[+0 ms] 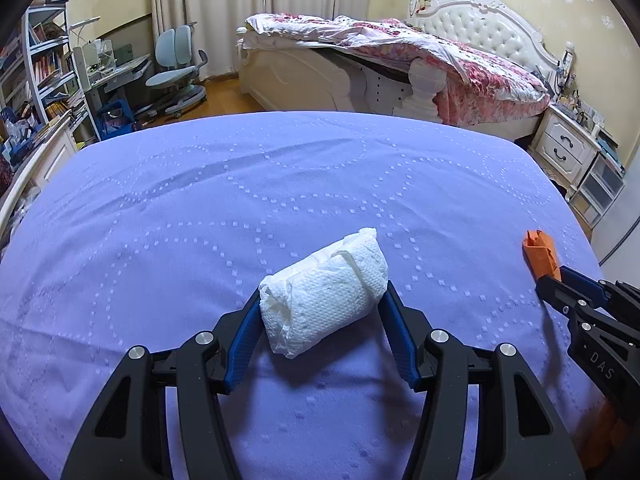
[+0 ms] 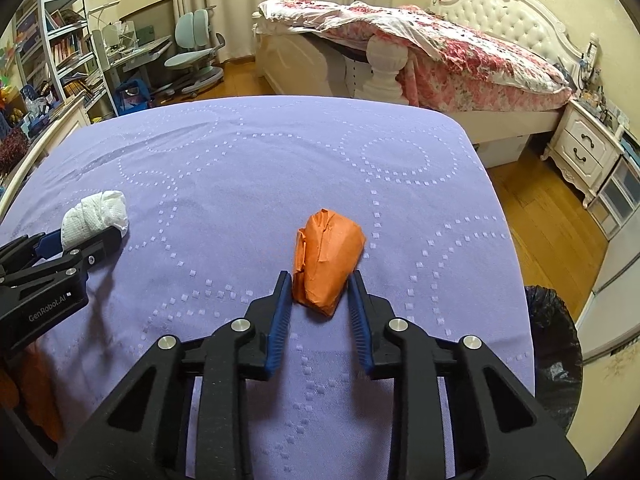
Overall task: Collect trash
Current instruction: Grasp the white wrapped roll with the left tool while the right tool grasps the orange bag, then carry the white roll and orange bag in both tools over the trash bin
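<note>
We see a purple bedsheet [image 1: 280, 184] with a dotted ring pattern, and we use it as the landmark for everything. On its near-middle part lies a rolled white paper wad [image 1: 326, 296], and our left gripper [image 1: 322, 300] brackets it: the blue pads [image 1: 246, 334] sit at either side of the wad, spread about as wide as the wad itself, seemingly touching its two sides, though how firm the grip is we cannot tell. From the right wrist view the same white wad [image 2: 96, 216] sits toward the sheet's left side with the left gripper's fingertips at it. Near the sheet's right edge lies a crumpled orange paper wad [image 2: 326, 260], resting on the fabric. Our right gripper [image 2: 320, 280] straddles its near end with fingers [image 2: 280, 312] partly open; small gaps show on both sides, so nothing is clamped. In the left wrist view the orange wad [image 1: 540, 254] pokes out past the right gripper's tips. Off the sheet's right near corner, on the floor, stands a bin lined with a black bag [image 2: 554, 352]. Beyond the sheet's far edge stands a white bed [image 1: 400, 68] with a pink floral quilt.
</note>
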